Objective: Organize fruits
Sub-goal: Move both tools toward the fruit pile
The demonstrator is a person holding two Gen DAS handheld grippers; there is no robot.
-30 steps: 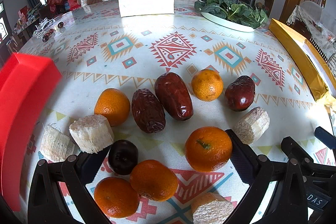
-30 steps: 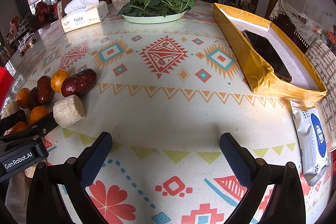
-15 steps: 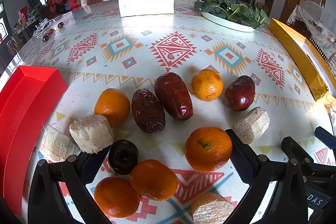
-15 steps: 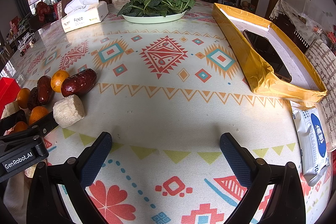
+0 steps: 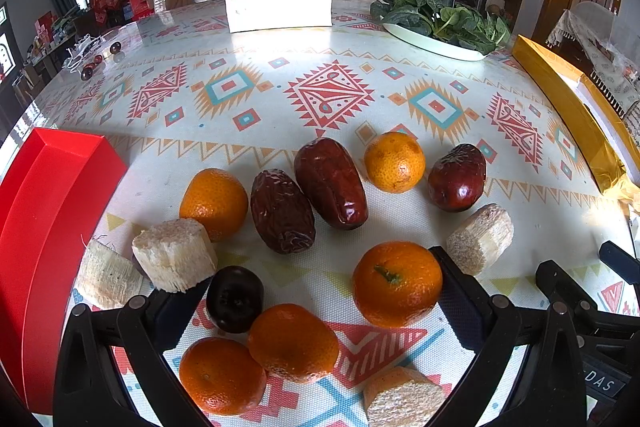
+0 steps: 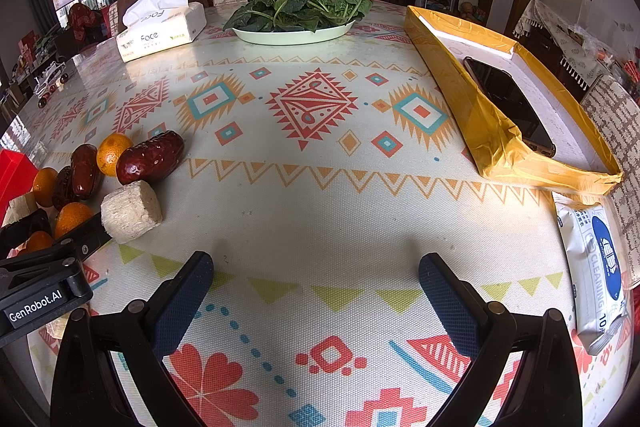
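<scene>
Left gripper (image 5: 320, 291) hung wide open, empty, over the fruit pile; stemmed tangerine (image 5: 397, 283) sat just inside its right finger. Best centre on it, avoid the plum (image 5: 235, 298), then red tray (image 5: 48, 211). Right gripper (image 6: 316, 291) open, idle.

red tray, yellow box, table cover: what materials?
Red tray: likely moulded plastic, with a smooth, even semi-gloss and stepped walls. Yellow box: probably cardboard wrapped in glossy yellow tape; the wrap is wrinkled and shiny at the corner. Table cover: looks like printed woven fabric or textured vinyl; a fine weave grain shows, matte near, glare farther back.
</scene>
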